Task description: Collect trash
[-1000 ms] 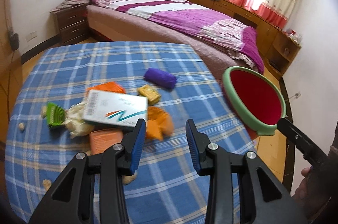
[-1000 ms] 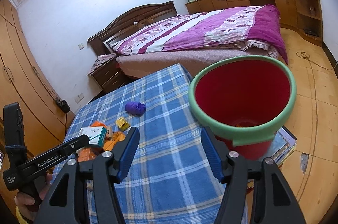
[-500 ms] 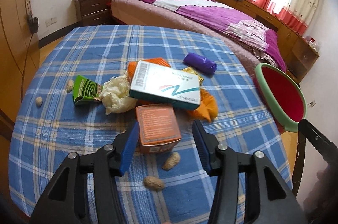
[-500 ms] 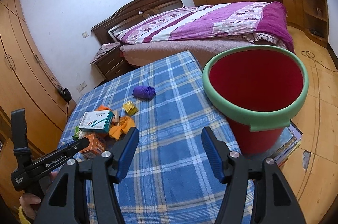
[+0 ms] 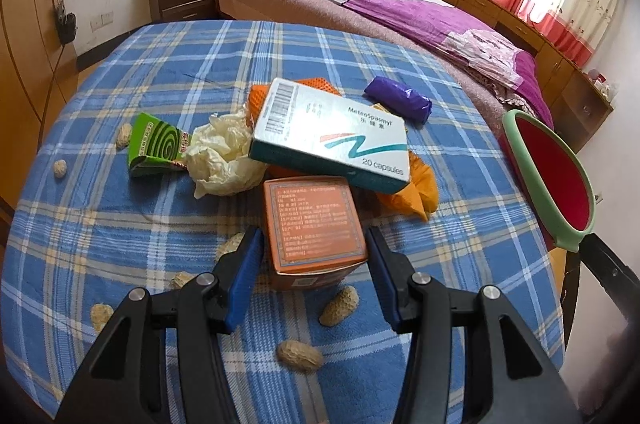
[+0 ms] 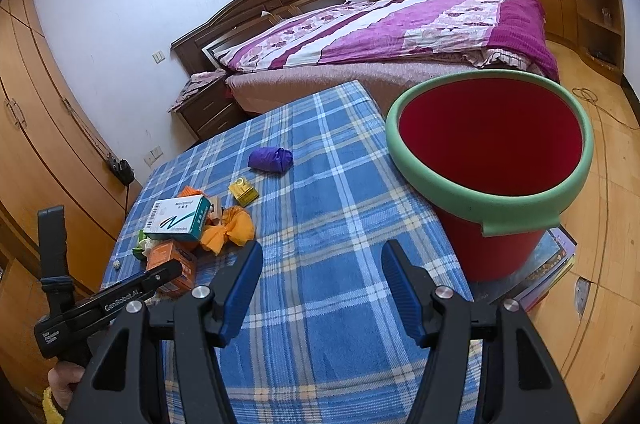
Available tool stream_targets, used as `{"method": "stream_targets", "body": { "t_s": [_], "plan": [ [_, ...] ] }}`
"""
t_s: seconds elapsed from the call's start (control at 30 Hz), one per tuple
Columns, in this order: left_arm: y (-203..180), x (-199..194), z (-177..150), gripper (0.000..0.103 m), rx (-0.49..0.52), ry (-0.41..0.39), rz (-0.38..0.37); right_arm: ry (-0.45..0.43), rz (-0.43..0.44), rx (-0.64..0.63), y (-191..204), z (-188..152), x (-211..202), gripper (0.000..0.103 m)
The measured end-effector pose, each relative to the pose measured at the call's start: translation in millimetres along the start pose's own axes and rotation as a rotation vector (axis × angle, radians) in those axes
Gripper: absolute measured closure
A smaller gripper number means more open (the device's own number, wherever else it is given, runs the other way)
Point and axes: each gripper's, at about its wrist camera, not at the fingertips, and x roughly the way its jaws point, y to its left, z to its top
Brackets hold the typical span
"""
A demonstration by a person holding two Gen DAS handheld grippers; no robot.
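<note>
Our left gripper (image 5: pixel 314 270) stands half open around the orange box (image 5: pixel 312 224), pads not yet pressing. We should close squarely on its sides, under the white box (image 5: pixel 332 136) at 12 o'clock. The right gripper (image 6: pixel 322 286) is open, empty; the bucket (image 6: pixel 490 192) waits at 2 o'clock.

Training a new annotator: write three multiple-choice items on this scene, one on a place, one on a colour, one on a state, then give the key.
1. Where does the white capsule box lie?
A. on top of the trash pile
B. inside the bucket
C. on the bed

2. What colour is the bucket's rim?
A. yellow
B. green
C. black

3. How does the left gripper stand to the orange box?
A. far from it
B. open, fingers on either side
C. lifting it over the bucket

Key: 1 A, it rests on the orange wrappers; 2 B, green band around red bucket; 3 B, gaps show beside both pads and the box sits on the cloth.
</note>
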Motion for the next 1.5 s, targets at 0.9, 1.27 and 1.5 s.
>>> {"method": "stream_targets", "body": {
  "t_s": [0.9, 1.27, 1.5],
  "plan": [
    [24, -43, 6, 0.056, 0.019, -0.131, 0.022, 0.059, 0.059, -0.114, 43, 6, 28, 0.029],
    [65, -45, 8, 0.056, -0.069, -0.139, 0.073, 0.134, 0.188, -0.244, 96, 17, 65, 0.012],
    [85, -41, 9, 0.056, -0.109, -0.136, 0.088, 0.183, 0.21, -0.315, 121, 22, 101, 0.0]
  ]
}}
